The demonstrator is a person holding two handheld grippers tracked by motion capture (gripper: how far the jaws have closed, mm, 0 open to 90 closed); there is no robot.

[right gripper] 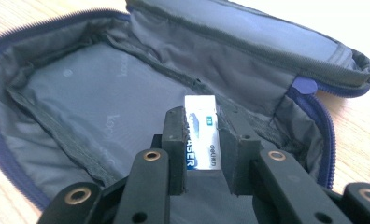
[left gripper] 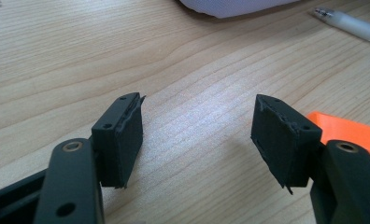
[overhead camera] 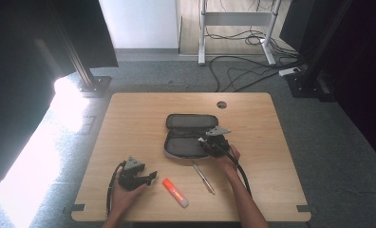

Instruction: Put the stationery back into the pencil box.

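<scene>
Eraser (right gripper: 202, 140) upright, long axis vertical

On the table (overhead camera: 129, 123), the open pencil case (overhead camera: 191, 135) lies behind the pen (overhead camera: 203, 177), with the highlighter (overhead camera: 175, 192) left of the pen.

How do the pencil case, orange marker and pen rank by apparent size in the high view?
1. Pencil case, lying open, by far the largest.
2. Orange marker and pen: too close to rank. They look about the same length; the marker is thicker, the pen thinner.
</scene>
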